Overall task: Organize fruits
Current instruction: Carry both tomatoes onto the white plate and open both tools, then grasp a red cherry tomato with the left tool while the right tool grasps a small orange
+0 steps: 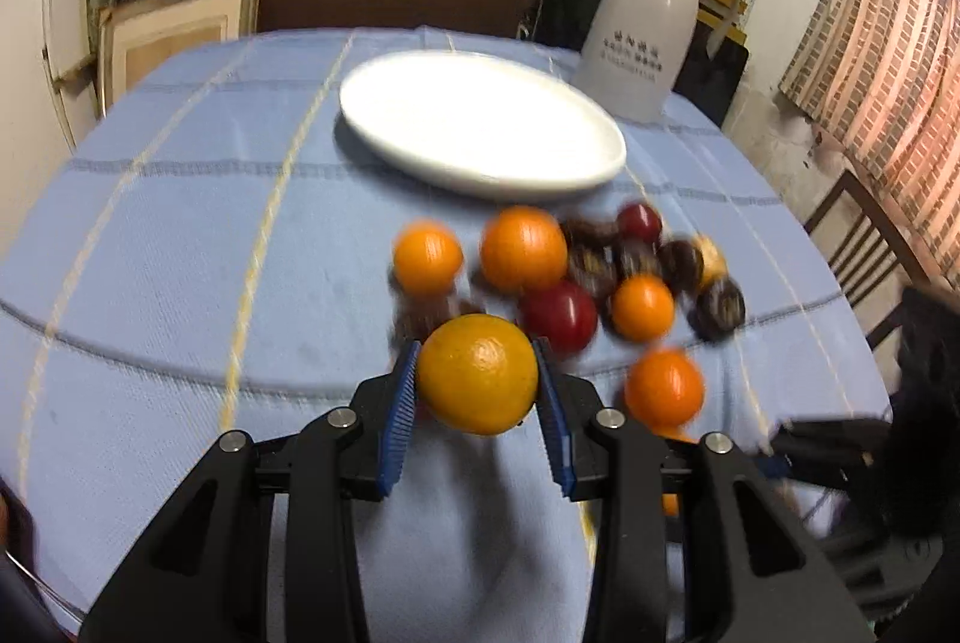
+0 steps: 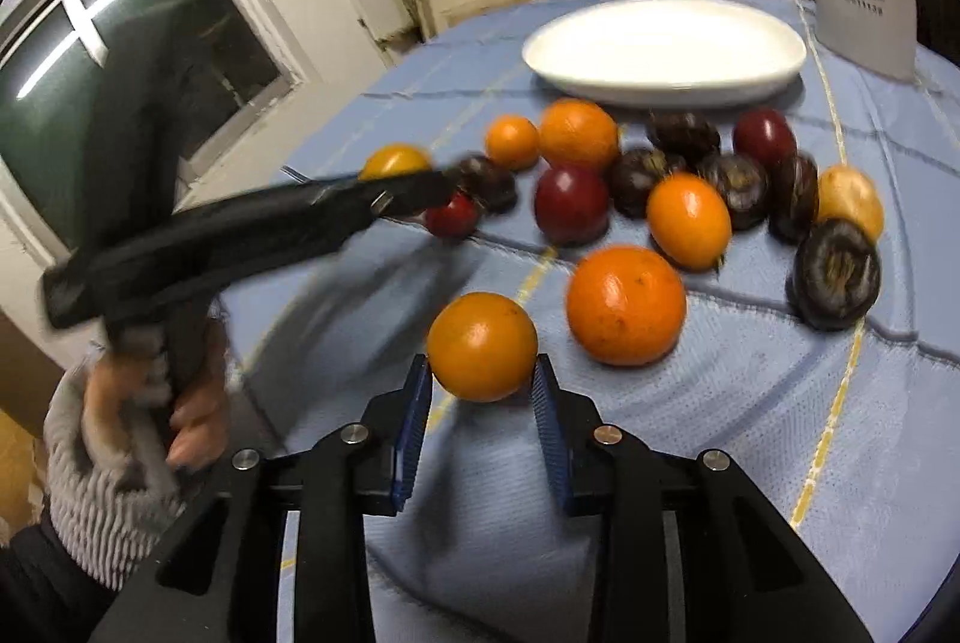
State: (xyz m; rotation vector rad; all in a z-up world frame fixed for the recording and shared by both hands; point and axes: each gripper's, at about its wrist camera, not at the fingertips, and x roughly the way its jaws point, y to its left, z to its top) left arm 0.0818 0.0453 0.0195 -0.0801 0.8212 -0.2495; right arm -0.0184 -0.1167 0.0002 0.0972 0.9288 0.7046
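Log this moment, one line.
left hand-held gripper: shut on orange | right hand-held gripper: shut on orange | plate: empty

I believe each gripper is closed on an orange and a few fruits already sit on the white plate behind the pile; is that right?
Not quite: the white plate holds no fruit at all, as the left wrist view shows. The rest stands: the left gripper is closed on an orange, the right gripper on another orange, and the plate lies behind the pile.
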